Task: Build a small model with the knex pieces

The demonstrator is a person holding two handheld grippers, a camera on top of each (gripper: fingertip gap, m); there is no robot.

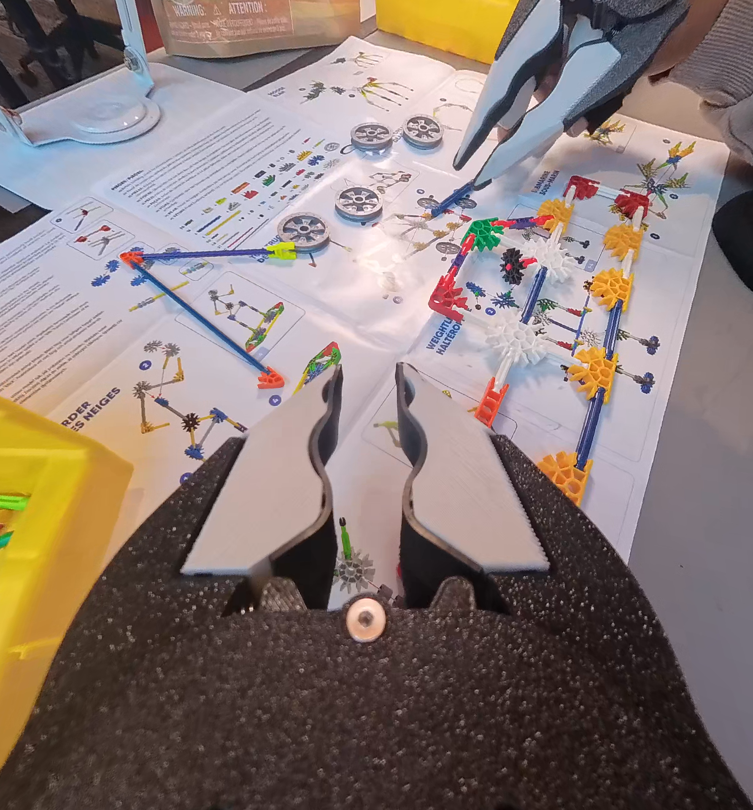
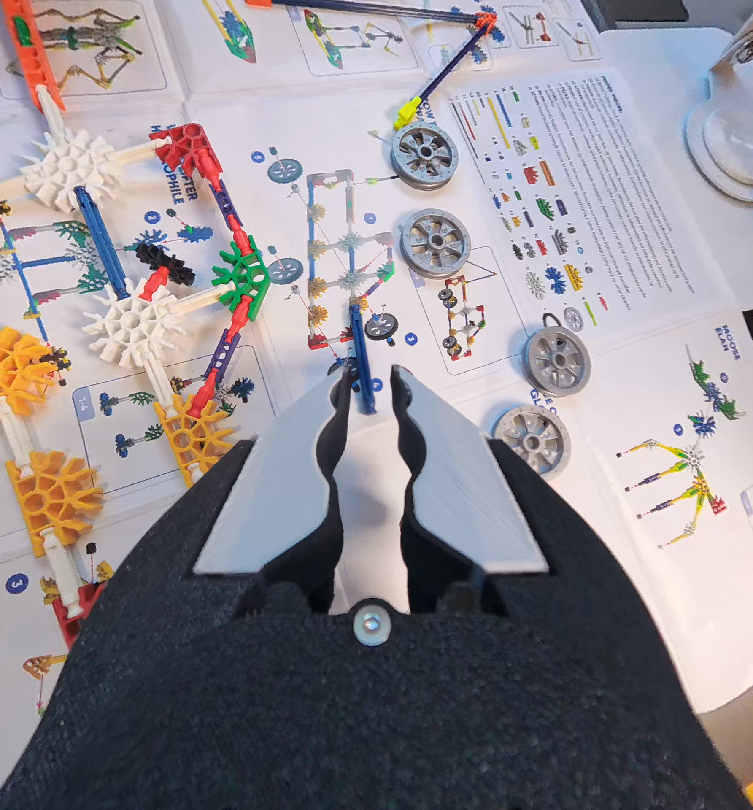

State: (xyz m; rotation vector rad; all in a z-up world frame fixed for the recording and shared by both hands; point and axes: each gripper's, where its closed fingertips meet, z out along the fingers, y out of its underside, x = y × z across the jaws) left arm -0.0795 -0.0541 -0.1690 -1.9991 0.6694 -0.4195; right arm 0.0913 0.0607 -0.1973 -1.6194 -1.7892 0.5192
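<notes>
My right gripper [image 2: 370, 371] is open and low over the instruction sheet [image 2: 541, 570]. A short blue rod [image 2: 360, 350] lies on the sheet with its near end between the fingertips, close to the left finger. The left wrist view shows this gripper [image 1: 470, 175] at the rod's far end [image 1: 451, 200]. My left gripper [image 1: 370, 372] is open and empty, above the sheet [image 1: 365, 307]. A flat frame of yellow, white, red and green connectors [image 1: 517, 337] lies to its right. The frame is left of my right gripper [image 2: 131, 322].
Several grey wheels [image 2: 436, 243] lie loose on the sheet [image 1: 358, 203]. Two long blue rods form a V with orange connectors [image 1: 203, 322]. A yellow bin [image 1: 37, 504] with parts is at the left. A white stand base [image 1: 116, 114], a brown bag [image 1: 234, 26] and a sleeve [image 1: 742, 65] are at the back. My right fingertips sit around 20 cm from my left ones.
</notes>
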